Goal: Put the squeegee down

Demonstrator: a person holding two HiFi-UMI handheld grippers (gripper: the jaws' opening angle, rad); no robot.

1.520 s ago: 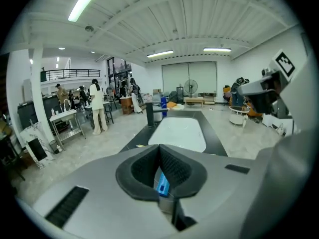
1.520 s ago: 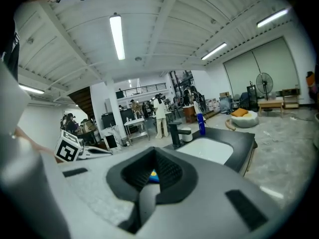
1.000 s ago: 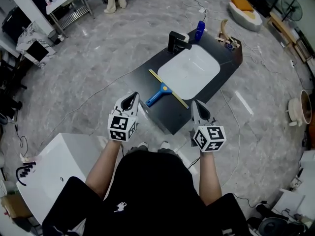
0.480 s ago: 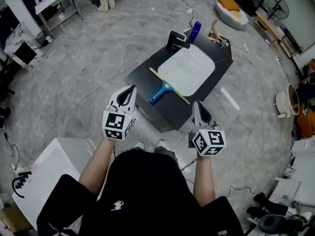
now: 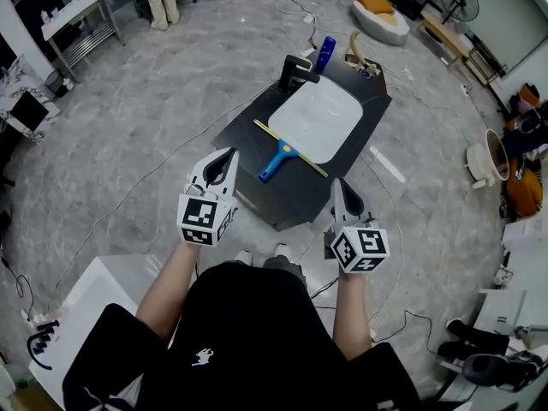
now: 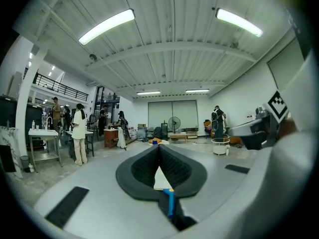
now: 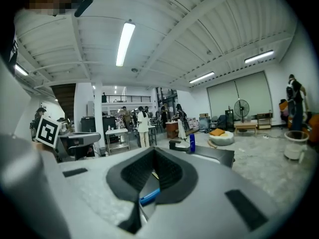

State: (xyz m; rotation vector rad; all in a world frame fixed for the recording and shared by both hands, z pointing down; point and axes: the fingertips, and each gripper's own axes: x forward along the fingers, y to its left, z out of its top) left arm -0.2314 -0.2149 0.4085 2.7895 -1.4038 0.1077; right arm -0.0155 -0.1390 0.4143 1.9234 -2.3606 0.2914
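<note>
**Both tongs closed, squeegee on the desk**

My left tongs (image 5: 228,157) are pressed together with nothing in them, just off the desk's (image 5: 295,202) near left edge. The squeegee (image 5: 281,154) lies flat on the desk just beside the white basin (image 5: 318,114), apart from both tongs. My right tongs (image 5: 337,187), also closed and empty, hover at the near right edge.

A white basin (image 5: 318,118) is set into a dark bench (image 5: 288,199). A black tap (image 5: 294,72) and a blue bottle (image 5: 324,54) are placed at its far edge. A white cabinet (image 5: 90,298) is seen on the grey floor (image 5: 154,135).
</note>
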